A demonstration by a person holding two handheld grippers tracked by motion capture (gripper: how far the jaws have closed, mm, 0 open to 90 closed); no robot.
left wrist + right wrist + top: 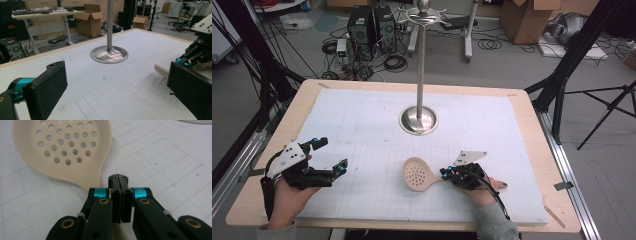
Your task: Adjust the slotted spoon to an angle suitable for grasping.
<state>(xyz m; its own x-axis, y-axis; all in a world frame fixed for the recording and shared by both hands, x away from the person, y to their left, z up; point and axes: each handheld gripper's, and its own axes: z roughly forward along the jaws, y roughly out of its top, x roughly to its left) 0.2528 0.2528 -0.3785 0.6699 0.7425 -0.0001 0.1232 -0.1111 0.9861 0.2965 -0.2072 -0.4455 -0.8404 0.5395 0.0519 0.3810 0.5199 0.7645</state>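
Right tongs (pixel 120 185) are clenched on the handle of the beige slotted spoon (pixel 418 175), which lies flat on the desk (pixel 362 130) in front of the metal stand (pixel 418 119). Left tongs (pixel 331 155) are released, jaws wide apart, held low at the desk's left side, well apart from the spoon. No writing is readable.

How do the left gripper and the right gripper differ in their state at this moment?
The left gripper has its jaws wide apart and holds nothing, while the right gripper has its jaws shut on the handle of the slotted spoon. The left gripper is tilted; the right gripper sits low at the mat. Each is held in a hand.
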